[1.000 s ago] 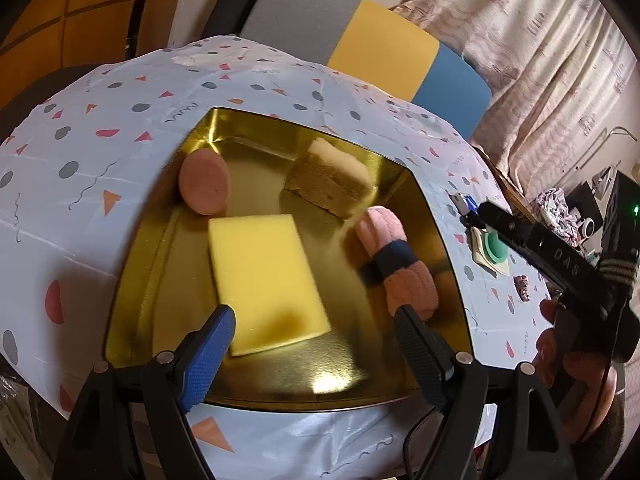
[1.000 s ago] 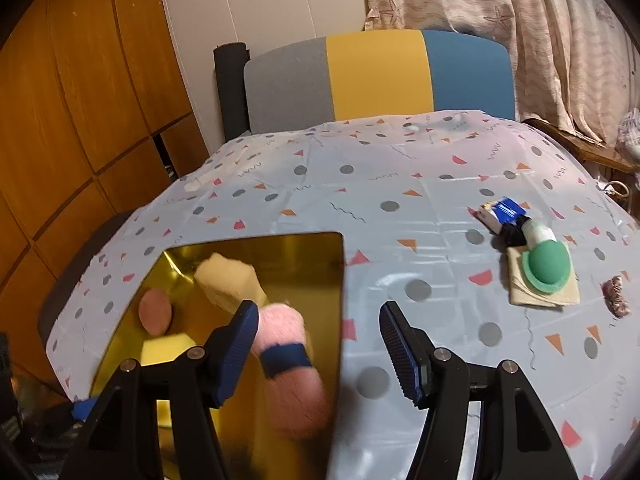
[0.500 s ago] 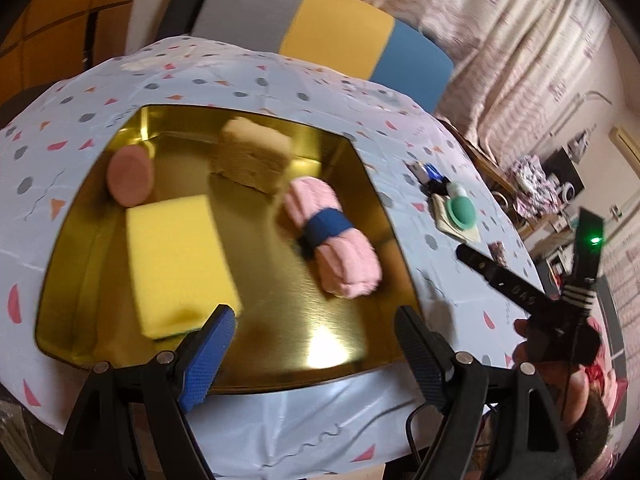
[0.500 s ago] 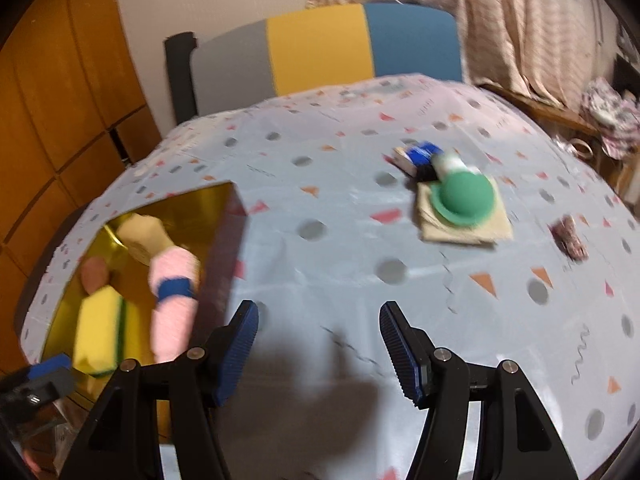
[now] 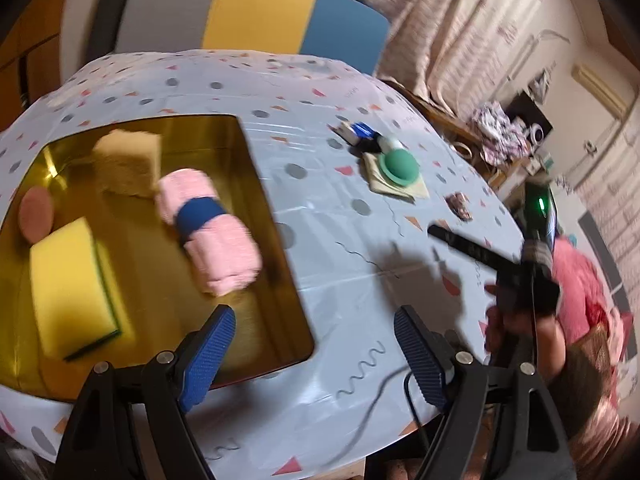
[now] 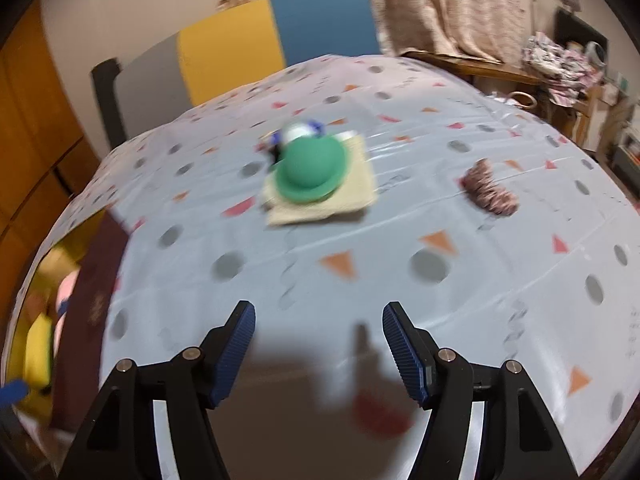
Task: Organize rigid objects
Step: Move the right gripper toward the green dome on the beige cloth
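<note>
A gold tray (image 5: pixel 256 168) at the table's left holds a pink rolled towel with a blue band (image 5: pixel 208 228), a yellow sponge (image 5: pixel 68 284), a tan sponge (image 5: pixel 128 160) and a pink disc (image 5: pixel 36 212). A green dome (image 6: pixel 312 168) rests on a beige cloth (image 6: pixel 356 196), with a blue and white item (image 6: pixel 300 132) behind it. A small dark patterned piece (image 6: pixel 488 192) lies to the right. My left gripper (image 5: pixel 316 356) is open and empty over the tray's near right corner. My right gripper (image 6: pixel 316 348) is open and empty above the tablecloth, short of the green dome; it also shows in the left wrist view (image 5: pixel 480 256).
The round table wears a pale blue cloth (image 6: pixel 400 280) with dots and triangles. A grey, yellow and blue chair back (image 5: pixel 256 20) stands behind it. Curtains and cluttered furniture (image 6: pixel 560 56) are at the right. The tray edge (image 6: pixel 96 288) shows at the left of the right wrist view.
Both grippers have swung to the right. The right gripper moved from the tray towards the green dome. The left view now takes in the table's right half.
</note>
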Demonstrator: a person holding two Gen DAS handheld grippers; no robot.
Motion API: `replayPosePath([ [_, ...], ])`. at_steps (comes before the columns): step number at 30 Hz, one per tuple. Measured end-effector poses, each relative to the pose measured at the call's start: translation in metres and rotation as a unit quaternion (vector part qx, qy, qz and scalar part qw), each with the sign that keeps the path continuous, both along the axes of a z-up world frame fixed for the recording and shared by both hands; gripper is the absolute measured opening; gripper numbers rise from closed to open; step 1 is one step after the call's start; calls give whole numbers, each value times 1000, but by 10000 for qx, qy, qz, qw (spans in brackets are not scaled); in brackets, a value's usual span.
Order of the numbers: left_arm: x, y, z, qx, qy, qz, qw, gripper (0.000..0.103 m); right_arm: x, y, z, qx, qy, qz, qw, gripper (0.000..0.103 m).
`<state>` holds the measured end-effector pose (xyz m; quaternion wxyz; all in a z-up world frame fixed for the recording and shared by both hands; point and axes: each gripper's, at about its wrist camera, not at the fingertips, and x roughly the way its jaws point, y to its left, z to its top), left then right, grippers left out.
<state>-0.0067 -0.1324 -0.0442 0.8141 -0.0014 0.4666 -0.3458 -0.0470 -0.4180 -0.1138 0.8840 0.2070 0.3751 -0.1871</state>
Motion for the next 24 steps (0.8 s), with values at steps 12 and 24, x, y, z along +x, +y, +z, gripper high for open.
replayPosePath([
  [12,2,-35,-1,302,27,-128,9995,82,79,-94,-22,989,-70,-328,9945,55],
  [24,3,-54,-6,560,-15,-79,9984,83,55,-65,-9,1085,-753,333,9907,9],
])
